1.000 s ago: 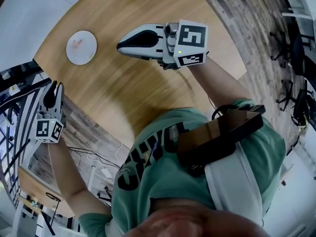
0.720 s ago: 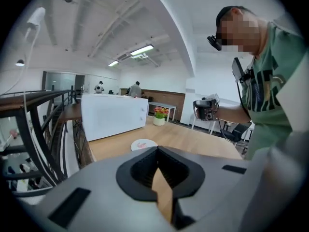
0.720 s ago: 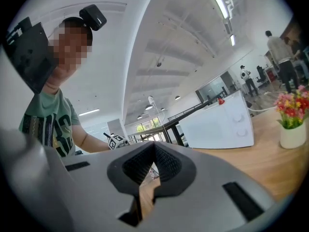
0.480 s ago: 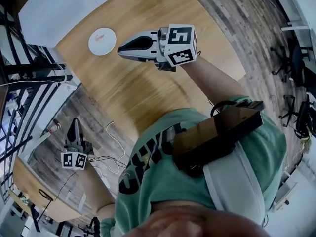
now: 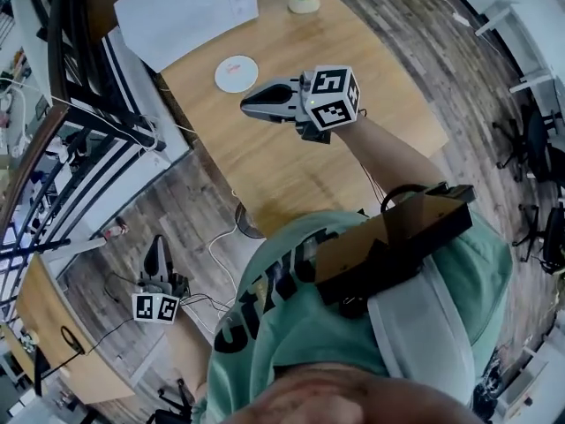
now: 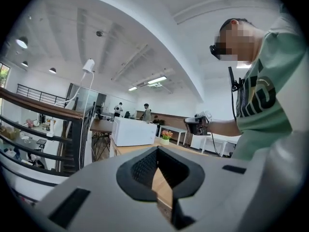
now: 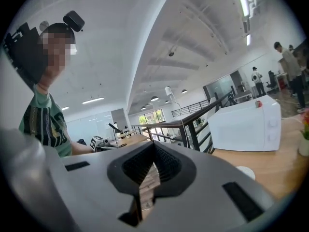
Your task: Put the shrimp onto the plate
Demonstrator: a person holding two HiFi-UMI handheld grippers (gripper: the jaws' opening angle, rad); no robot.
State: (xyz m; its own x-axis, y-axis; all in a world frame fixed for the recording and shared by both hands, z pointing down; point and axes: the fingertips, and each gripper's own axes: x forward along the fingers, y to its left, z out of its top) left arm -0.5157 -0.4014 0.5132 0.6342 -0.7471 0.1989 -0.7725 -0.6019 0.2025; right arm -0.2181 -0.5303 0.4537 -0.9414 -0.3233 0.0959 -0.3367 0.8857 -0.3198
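Shrimp (image 5: 237,69) read to me only as a faint pinkish smudge on the white plate (image 5: 221,79), too small to be sure. If that was it, it already lay on the plate, on the table (image 5: 291,166). I judged it light, soft, curved and likely slick, so I'd pinch gently across the thick mid-body, not the tail. Right hand-held gripper (image 5: 249,105) hung over the table near the plate, jaws pressed together, empty. Left hand-held gripper (image 5: 157,244) was well apart over the floor (image 5: 203,193), jaws together on nothing.
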